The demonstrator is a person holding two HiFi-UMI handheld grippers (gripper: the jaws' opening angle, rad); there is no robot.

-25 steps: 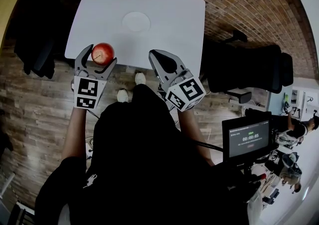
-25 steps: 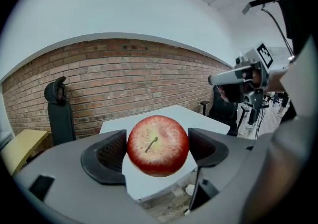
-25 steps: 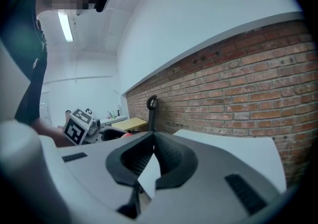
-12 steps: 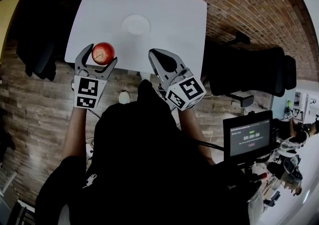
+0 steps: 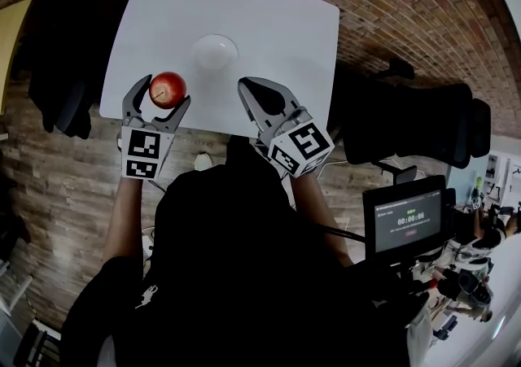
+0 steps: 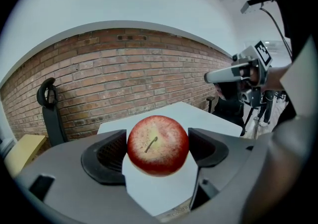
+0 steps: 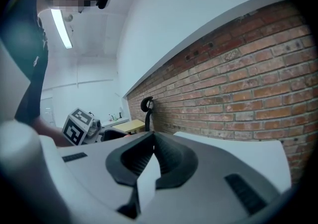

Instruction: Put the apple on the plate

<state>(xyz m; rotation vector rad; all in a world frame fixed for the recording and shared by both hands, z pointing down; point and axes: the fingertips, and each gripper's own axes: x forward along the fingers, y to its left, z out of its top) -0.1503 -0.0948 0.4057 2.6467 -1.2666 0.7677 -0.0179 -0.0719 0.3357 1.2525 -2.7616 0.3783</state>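
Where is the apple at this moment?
In the head view the apple is at left, clamped between the jaws of the left gripper over the near-left part of the white table, short of the plate.

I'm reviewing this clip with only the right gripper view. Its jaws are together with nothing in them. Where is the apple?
Observer: The apple is clamped between the jaws of the left gripper, with its stem facing that gripper's camera.
Operator: Is there a plate on the table?
Observer: Yes. In the head view a white plate lies empty near the middle of the table.
Operator: How close is the apple to it?
Observer: The head view shows the apple over the table's near left edge, short of the plate.
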